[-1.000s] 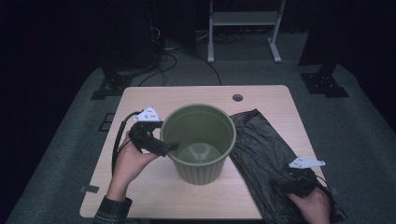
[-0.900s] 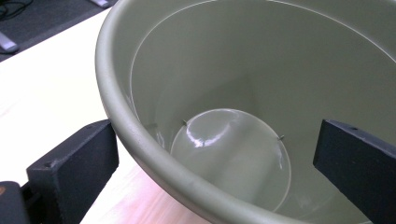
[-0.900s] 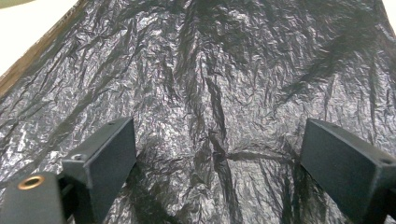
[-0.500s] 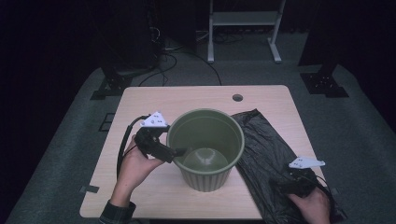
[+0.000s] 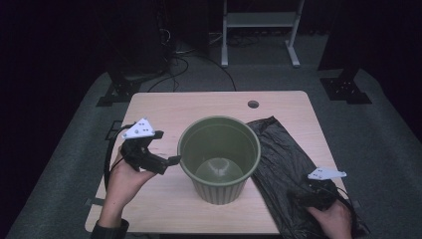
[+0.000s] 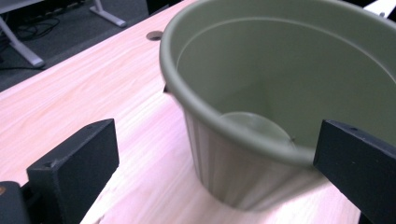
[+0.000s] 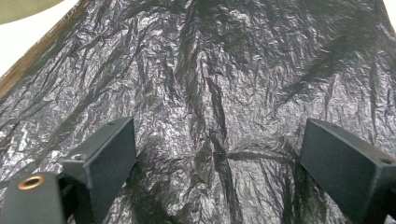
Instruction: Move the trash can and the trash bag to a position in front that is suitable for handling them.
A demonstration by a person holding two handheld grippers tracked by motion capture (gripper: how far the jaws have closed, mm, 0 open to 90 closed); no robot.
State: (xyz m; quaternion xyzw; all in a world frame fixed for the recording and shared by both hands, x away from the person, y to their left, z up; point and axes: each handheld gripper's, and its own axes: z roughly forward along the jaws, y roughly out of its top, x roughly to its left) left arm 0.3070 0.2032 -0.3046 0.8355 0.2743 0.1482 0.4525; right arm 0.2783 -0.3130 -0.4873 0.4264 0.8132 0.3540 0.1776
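The green bin (image 5: 219, 159) stands mid-table, the black bag (image 5: 286, 164) flat to its right. Left gripper (image 5: 171, 160), fingers spread, sits at the rim. Right gripper (image 7: 215, 172), fingers spread, hovers over the bag; pinch one layer near an edge.

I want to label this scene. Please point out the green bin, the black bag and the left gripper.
green bin (image 5: 219, 186), high view, outer front wall.
black bag (image 5: 283, 154), high view, middle of the crumpled sheet.
left gripper (image 5: 171, 160), high view, jaw tips.

A dark knitted sleeve cuff (image 5: 107, 230) is being worn; black two-jaw grippers (image 5: 169, 160) (image 5: 296, 195) are being topped by pale grey triangular plates (image 5: 138, 129), black cables trailing
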